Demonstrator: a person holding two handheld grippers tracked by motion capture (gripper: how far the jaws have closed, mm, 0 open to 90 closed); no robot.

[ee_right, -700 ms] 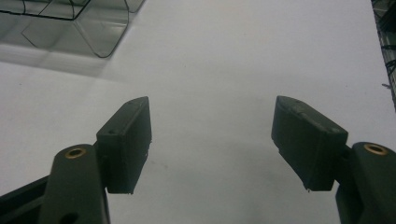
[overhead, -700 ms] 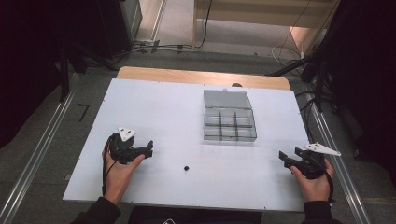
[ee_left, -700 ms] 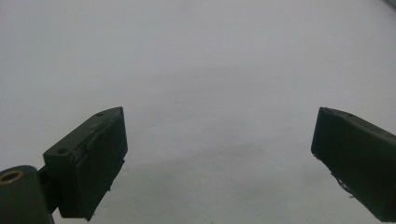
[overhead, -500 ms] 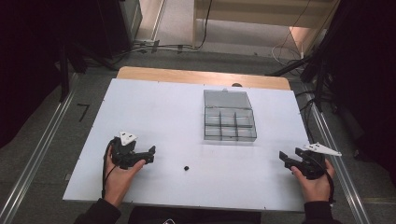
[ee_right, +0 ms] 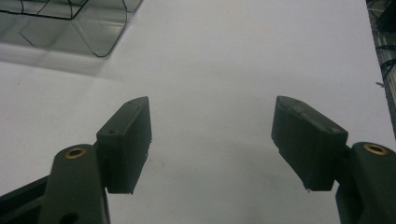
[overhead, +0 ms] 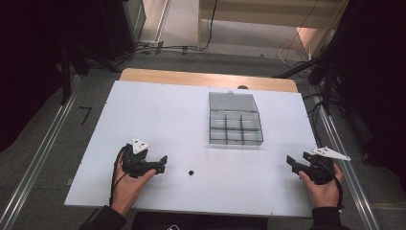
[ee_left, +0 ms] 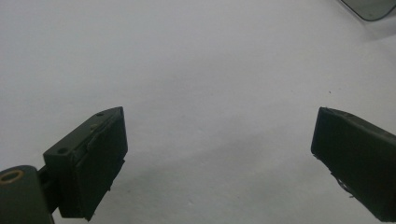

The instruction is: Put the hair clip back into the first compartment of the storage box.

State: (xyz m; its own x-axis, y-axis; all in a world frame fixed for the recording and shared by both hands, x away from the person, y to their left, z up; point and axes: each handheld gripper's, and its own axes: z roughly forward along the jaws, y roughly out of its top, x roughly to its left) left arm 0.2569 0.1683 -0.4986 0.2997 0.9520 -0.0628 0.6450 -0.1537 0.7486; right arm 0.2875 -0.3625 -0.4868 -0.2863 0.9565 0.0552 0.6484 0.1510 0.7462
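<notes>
Left claw (ee_left: 219,154) is spread wide over bare white surface (ee_left: 196,60), with nothing between; clear box (ee_left: 373,7) corner peeks in top right.

Bench (overhead: 158,110): white top lying flat, a strip of pale wood (overhead: 206,79) showing along its far edge.
Floor (overhead: 43,143): grey carpet running round the bench on both sides.
Rails (overhead: 36,165): metal tracks lying along the floor left and right of the bench.
Cables (overhead: 158,48): trailing over the floor beyond the far edge.
Far furniture (overhead: 268,12): pale wooden frame standing beyond the bench, lit warmly.
Surroundings (overhead: 43,43): dark drapes hanging at left and right.
Light: falling evenly on the bench top; corners staying dim.
</notes>
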